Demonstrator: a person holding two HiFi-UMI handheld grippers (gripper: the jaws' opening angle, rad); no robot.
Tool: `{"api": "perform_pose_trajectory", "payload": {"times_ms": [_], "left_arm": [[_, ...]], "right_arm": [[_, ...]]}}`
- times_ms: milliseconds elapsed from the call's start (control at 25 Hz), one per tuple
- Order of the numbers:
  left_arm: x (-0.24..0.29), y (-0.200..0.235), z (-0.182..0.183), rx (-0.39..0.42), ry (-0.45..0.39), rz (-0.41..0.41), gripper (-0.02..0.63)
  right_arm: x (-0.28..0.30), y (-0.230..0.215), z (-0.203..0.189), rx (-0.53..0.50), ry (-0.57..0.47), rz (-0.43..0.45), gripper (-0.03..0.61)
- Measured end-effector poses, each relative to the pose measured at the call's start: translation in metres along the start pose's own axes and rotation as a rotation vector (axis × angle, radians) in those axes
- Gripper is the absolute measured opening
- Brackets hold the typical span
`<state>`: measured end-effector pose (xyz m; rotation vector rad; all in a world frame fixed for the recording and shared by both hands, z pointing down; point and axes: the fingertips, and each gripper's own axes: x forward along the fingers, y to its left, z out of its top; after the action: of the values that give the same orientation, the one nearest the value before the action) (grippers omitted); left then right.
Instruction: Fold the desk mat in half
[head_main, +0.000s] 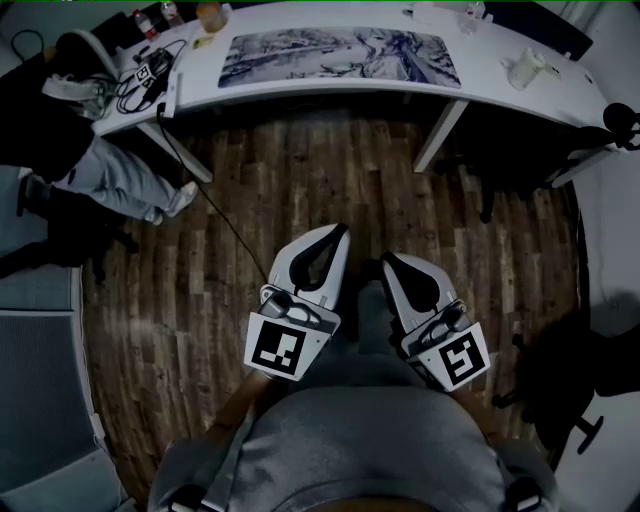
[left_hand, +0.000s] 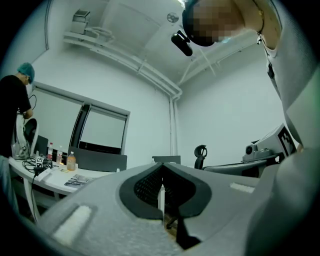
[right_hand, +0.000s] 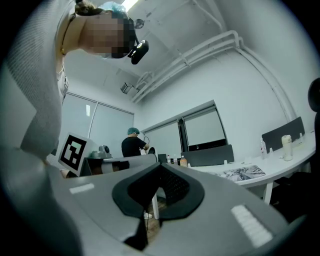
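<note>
Well, we stand back from the white desk (head_main: 490, 55), with a stretch of wooden floor (head_main: 300, 170) between it and us. The desk mat (head_main: 340, 56) lies flat and unfolded on the middle of the desk, printed side up, with bare white desktop showing past both of its short ends.

We hold the left gripper (head_main: 340, 232) and the right gripper (head_main: 388, 258) close in front of our body, side by side and well apart from the desk, both pointing toward it. The left gripper's jaws are pressed together at the tips with nothing between them; its own view shows only the dark pads meeting. The right gripper's jaws are likewise closed and empty. Neither tool touches the mat. The marker cube (head_main: 283, 347) on the left gripper and the other marker cube (head_main: 458, 357) on the right one sit just in front of our grey top.

Toward the desk's left end a bottle (head_main: 210, 15) stands near the far edge, and a tangle of black cables (head_main: 140, 85) lies beside it. A person (head_main: 110, 170) in grey trousers is at that same end. Near the desk's right end sits a small white object (head_main: 525, 68) that we cannot identify.
</note>
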<state>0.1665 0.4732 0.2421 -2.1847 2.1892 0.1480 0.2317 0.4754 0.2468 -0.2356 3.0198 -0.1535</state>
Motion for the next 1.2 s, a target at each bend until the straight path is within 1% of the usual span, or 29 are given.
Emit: {"api": "perform_pose_trajectory", "payload": {"times_ms": [160,320,600,800,1040,1200], "left_arm": [[0.019,0.009,-0.007,0.004,0.004,0.002,-0.002],[0.047,0.03,-0.01,0.017,-0.003,0.028,-0.002],[0.131,0.073,-0.008,0.043,-0.022,0.061,-0.002],[0.189,0.097,-0.009,0.046,-0.02,0.089,-0.002],[0.238,0.123,-0.01,0.059,-0.02,0.141,-0.002],[0.26,0.135,-0.015,0.063,-0.008,0.162,-0.002]], "right_arm": [[0.012,-0.021,-0.005,0.004,-0.003,-0.002,0.002],[0.038,-0.052,-0.002,-0.001,-0.021,0.011,0.002],[0.093,-0.133,0.009,-0.009,-0.03,0.033,0.002],[0.125,-0.193,0.017,-0.006,-0.031,0.046,0.002],[0.156,-0.245,0.025,-0.011,-0.025,0.083,0.002],[0.171,-0.271,0.028,-0.015,-0.022,0.089,0.002]]}}
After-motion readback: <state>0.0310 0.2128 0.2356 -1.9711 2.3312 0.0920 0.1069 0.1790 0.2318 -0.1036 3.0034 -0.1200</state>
